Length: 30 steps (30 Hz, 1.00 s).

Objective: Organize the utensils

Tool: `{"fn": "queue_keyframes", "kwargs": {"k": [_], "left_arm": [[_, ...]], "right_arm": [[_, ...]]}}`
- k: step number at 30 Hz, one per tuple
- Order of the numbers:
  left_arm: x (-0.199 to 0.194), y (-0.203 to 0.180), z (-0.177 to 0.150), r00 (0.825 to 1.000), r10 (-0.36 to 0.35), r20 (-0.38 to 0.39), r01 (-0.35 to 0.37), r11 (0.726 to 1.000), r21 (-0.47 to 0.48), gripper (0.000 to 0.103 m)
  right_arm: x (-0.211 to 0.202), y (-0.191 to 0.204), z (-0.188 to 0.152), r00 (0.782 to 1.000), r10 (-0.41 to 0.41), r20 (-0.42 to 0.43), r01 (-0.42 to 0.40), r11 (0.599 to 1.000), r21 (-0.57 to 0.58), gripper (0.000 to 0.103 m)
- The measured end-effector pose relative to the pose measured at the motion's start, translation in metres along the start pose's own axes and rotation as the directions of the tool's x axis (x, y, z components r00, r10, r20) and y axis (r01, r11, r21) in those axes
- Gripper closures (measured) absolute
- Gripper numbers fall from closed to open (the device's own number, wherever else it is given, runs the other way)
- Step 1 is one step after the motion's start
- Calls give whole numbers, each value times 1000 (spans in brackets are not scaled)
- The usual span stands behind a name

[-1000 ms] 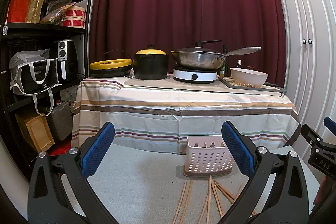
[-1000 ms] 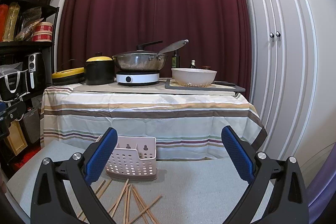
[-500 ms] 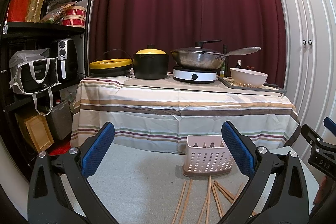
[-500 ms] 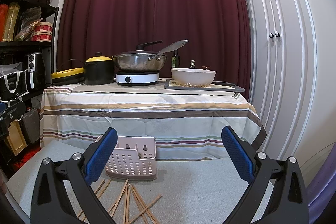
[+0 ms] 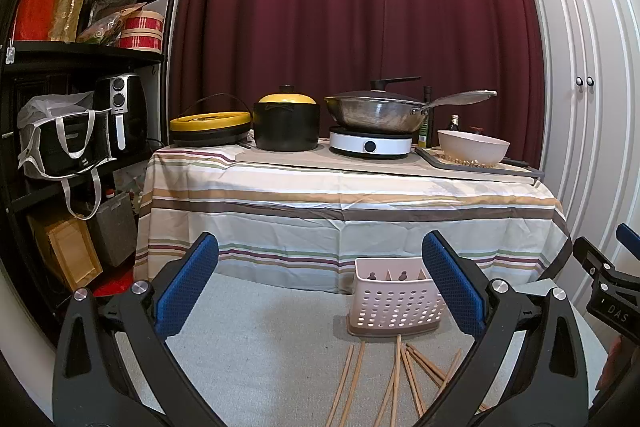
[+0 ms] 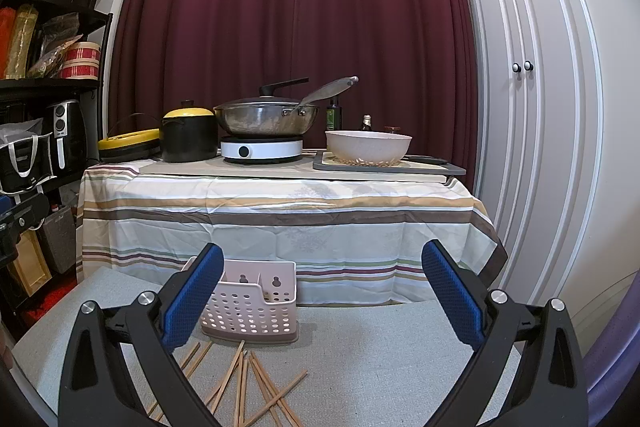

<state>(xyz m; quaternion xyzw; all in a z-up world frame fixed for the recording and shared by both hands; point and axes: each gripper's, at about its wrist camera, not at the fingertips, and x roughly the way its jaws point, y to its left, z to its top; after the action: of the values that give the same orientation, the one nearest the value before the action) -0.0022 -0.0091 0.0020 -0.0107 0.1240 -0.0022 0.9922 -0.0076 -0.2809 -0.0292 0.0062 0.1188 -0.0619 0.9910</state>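
Several wooden chopsticks (image 5: 396, 375) lie scattered on the grey surface in front of a pink perforated utensil basket (image 5: 394, 301). They also show in the right wrist view (image 6: 244, 383), in front of the same basket (image 6: 256, 307). My left gripper (image 5: 320, 291) is open and empty, held above the surface left of the basket. My right gripper (image 6: 320, 291) is open and empty, right of the basket and above the chopsticks. The right gripper's tip shows at the left wrist view's right edge (image 5: 608, 283).
Behind the basket stands a table with a striped cloth (image 5: 344, 203) carrying a yellow-lidded pot (image 5: 286, 125), a wok on a hotplate (image 5: 372, 119) and a bowl (image 5: 472, 147). Black shelves (image 5: 60, 107) stand left, white cupboard doors (image 6: 532, 131) right.
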Motion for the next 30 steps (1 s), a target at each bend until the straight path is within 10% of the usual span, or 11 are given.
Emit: {"fn": "queue_keyframes", "kwargs": {"k": [30], "left_arm": [[-2, -5, 1, 1000, -3, 2, 3, 1000, -2, 3]], "right_arm": [[-2, -3, 3, 1000, -6, 3, 6, 1000, -2, 6]]}}
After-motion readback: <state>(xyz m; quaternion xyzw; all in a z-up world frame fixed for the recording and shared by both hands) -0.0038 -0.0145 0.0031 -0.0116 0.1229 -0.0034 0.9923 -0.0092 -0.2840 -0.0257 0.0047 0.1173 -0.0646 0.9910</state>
